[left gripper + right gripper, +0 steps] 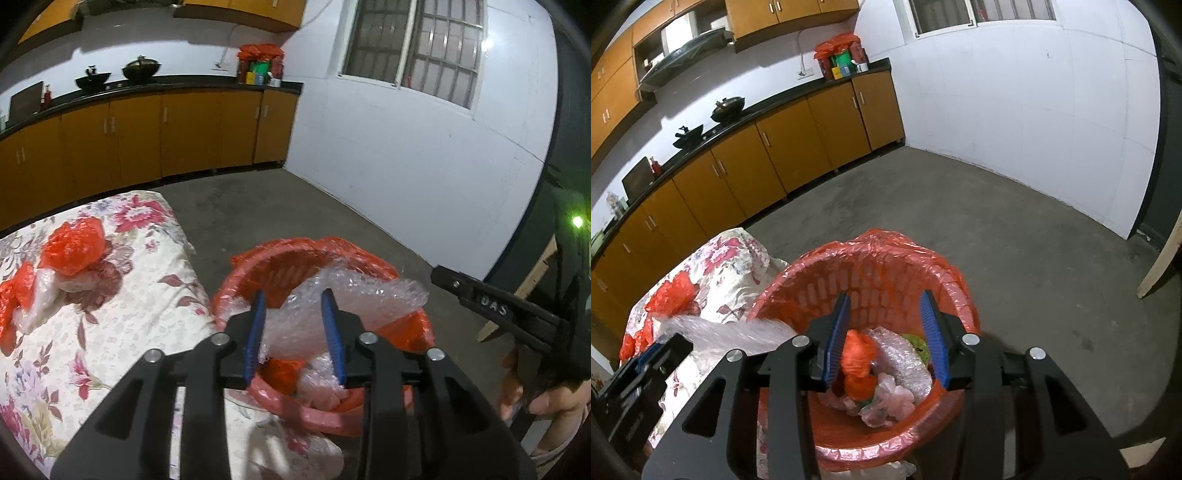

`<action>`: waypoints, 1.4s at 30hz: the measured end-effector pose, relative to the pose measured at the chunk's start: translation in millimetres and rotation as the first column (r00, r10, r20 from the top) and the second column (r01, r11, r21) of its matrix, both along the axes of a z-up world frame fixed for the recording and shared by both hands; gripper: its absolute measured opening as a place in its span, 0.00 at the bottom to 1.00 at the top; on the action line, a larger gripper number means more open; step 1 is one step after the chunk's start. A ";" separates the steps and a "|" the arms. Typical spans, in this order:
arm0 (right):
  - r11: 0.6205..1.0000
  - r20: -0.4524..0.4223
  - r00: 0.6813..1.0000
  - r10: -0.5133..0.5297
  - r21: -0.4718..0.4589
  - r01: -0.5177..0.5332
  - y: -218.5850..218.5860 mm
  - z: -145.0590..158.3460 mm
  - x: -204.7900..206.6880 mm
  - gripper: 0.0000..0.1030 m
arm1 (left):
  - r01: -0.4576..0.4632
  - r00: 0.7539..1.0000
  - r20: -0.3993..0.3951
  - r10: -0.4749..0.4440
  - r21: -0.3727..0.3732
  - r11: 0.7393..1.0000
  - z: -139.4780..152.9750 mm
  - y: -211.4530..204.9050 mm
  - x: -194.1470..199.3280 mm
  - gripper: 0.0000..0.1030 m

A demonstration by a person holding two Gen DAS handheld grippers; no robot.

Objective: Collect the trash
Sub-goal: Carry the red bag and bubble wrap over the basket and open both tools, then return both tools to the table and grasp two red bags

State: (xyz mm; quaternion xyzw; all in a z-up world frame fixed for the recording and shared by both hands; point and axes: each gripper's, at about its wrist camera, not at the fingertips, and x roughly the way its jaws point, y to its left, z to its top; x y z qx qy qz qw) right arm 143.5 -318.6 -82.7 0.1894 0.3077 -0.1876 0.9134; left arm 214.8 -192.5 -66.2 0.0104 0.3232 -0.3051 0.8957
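1. The bubble wrap (332, 310) is the piece in play: a crumpled clear sheet lying across the near rim of the red bin (871, 258), part in and part draped toward the bed.
2. The left gripper (297, 332) hovers right over it, blue pads spread apart with the wrap between them but not pinched, so it looks like a release.
3. The right gripper (886, 332) hangs above the bin mouth, its jaws wide and empty; below it sit an orange bag scrap (857, 365), more clear wrap and something green.
4. The bin, lined with a red bag, stands on the concrete floor hard against the bed with the floral bedspread (122, 317).
5. More trash waits on that spread: a crumpled red plastic bag (74, 247) and paler plastic beside it.
6. To finish this step well, I'd judge the left hand should nudge the sheet toward the bin's centre before pulling away, since springy wrap perched on a rim may slide out onto the bed.
7. Lift straight up so the pads don't snag the liner.
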 end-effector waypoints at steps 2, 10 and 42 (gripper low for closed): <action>1.000 -0.002 1.000 -0.010 -0.003 0.010 -3.1 0.0 -2.6 0.39 | 0.008 1.000 0.003 -0.008 0.003 1.000 -1.5 -2.6 -1.6 0.38; 0.999 -0.002 0.999 -0.041 -0.023 0.041 -12.5 3.6 -12.8 0.39 | 0.003 1.000 0.027 -0.003 -0.006 1.000 4.5 0.3 -5.3 0.45; 0.870 0.043 0.870 0.491 -0.064 -0.488 202.6 29.6 103.9 0.58 | -0.670 0.742 0.161 0.651 0.143 0.728 -14.3 307.9 29.4 0.78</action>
